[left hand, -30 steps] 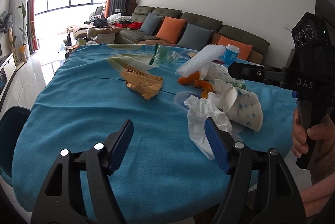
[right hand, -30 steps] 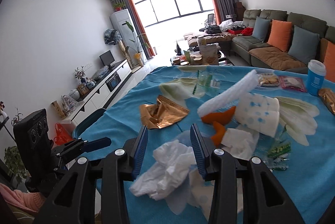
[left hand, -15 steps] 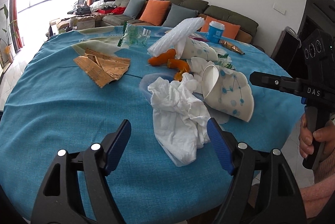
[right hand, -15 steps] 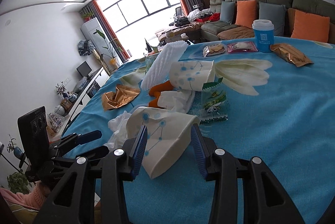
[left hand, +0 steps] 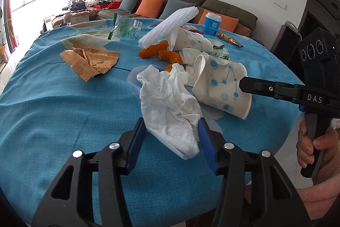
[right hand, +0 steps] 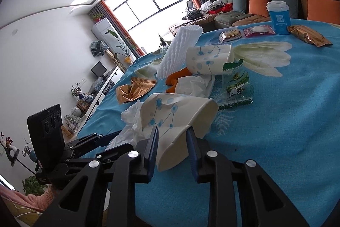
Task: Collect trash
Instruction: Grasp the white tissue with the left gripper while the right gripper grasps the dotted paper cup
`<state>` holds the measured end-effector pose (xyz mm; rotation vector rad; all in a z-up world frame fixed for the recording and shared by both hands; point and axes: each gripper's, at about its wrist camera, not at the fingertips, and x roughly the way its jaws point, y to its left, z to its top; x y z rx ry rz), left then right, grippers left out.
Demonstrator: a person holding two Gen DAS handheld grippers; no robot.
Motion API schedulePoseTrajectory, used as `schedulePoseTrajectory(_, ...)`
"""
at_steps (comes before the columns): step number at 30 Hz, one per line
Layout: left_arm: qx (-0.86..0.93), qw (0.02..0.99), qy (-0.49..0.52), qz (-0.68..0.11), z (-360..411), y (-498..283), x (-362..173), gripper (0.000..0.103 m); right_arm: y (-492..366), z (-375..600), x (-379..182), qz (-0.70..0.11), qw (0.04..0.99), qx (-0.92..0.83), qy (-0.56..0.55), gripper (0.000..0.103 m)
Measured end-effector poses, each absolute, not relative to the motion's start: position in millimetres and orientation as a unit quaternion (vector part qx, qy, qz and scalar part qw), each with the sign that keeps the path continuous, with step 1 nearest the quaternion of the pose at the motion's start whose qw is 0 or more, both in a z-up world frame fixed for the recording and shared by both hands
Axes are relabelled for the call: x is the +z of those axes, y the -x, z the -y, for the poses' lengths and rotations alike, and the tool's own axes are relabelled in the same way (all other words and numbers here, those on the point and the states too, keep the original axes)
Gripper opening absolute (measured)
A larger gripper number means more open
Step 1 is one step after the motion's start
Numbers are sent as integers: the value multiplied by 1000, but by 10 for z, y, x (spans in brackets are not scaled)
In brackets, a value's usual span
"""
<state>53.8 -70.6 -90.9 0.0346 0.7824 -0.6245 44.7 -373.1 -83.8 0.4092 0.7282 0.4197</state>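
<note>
Trash lies in a loose heap on the blue-clothed counter [left hand: 53,103], its nearest pieces close to the front edge. The left gripper [left hand: 172,137] has just been closing and its pads now touch both sides of the crumpled tissue [left hand: 170,108]: soft, weightless stuff that should bunch up wherever it is pinched. Just beside it, the right gripper [right hand: 172,142] has also been closing and is clamped on the rim of the tipped paper cup [right hand: 176,118], which is light but crushes easily, so the rim fold seems the safest hold. Farther back sit orange peels [left hand: 159,52], a gold wrapper [left hand: 89,59], a white foam sleeve [left hand: 170,25] and a second cup [right hand: 208,59]. Bare cloth to the left and the near edge leave room to lift away.
</note>
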Motion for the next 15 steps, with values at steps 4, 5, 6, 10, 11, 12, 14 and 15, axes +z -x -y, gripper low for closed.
schedulePoseTrajectory(4, -305, 873, -7, -379, 682, -544, -912, 21, -432, 3705, -799, -345, 893, 211, -196, 12)
schedulePoseTrajectory(5, -306, 873, -5, -380, 672, -548, -912, 17, -434, 3699, -788, -343, 894, 213, -195, 11)
schedulePoseTrajectory(6, -306, 873, -3, -381, 667, -548, -912, 13, -429, 3688, -777, -342, 894, 215, -193, 9)
schedulePoseTrajectory(10, -304, 875, 3, -377, 632, -534, -894, 8, -431, 3662, -752, -338, 894, 225, -187, 6)
schedulePoseTrajectory(11, -303, 876, 4, -375, 622, -523, -885, 7, -434, 3657, -743, -337, 895, 225, -186, 5)
schedulePoseTrajectory(12, -302, 878, 4, -372, 612, -516, -870, 6, -433, 3653, -732, -336, 895, 227, -186, 4)
schedulePoseTrajectory(14, -300, 881, 3, -365, 590, -498, -839, 6, -432, 3638, -705, -332, 896, 230, -184, 3)
schedulePoseTrajectory(15, -300, 882, 3, -363, 575, -491, -825, 5, -429, 3633, -691, -330, 897, 230, -183, 3)
